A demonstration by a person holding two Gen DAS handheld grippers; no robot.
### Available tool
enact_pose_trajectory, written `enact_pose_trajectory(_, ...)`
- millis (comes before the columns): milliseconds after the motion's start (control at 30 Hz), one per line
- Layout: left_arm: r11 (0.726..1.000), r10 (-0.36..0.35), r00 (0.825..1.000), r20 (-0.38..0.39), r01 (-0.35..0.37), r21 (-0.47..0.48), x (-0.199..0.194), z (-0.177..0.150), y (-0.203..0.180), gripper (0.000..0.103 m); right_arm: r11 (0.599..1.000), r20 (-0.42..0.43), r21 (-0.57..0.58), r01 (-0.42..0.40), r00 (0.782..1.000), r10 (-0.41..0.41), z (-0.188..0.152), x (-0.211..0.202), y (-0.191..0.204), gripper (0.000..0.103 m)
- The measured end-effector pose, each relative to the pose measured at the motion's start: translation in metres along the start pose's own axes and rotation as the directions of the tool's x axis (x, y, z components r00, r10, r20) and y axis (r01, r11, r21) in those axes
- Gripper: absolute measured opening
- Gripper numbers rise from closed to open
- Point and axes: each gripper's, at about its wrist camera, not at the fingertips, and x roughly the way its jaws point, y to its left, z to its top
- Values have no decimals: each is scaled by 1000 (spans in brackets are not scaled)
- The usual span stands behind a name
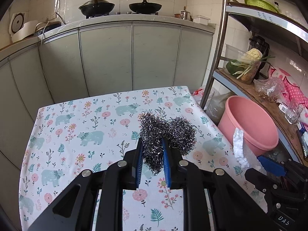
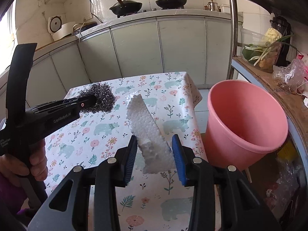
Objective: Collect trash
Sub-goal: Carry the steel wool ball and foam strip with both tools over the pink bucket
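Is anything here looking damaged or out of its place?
The foam strip in the right gripper looks broken off, its near end grey and dirty. The steel wool in the left gripper is frayed, loose wires sticking out.

Left gripper (image 1: 153,155): black body, blue ribbed pads (image 1: 139,161), silver round screws. Right gripper (image 2: 155,154): same build. Left unit side printed "GenRobot.AI", red dot near tip. Bare-skinned hand (image 2: 37,165), purple sleeve.

left black two-finger gripper with blue pads (image 1: 153,144): clamped on a load, raised | right black two-finger gripper with blue pads (image 2: 155,140): pinching a load, wider gap, raised
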Motion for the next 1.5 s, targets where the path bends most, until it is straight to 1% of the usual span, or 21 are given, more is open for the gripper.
enact_pose_trajectory(500, 993, -67, 998, -18, 68, 95, 10, 5, -55, 18, 996, 28, 76, 34, 999, -36, -4, -13, -35, 38)
enact_pose_trajectory(1000, 973, -133, 991, -24, 135, 188, 26, 21, -108, 18, 985, 64, 152, 83, 994, -94, 6, -17, -79, 38)
enact_pose_trajectory(1267, 961, -165, 986, -25, 166, 222, 37, 34, -132, 18, 972, 107, 192, 139, 981, -161, 24, -22, -109, 38)
enact_pose_trajectory(1500, 943, -224, 974, -20, 222, 250, 45, 46, -163, 18, 955, 116, 235, 179, 971, -211, 35, -18, -135, 38)
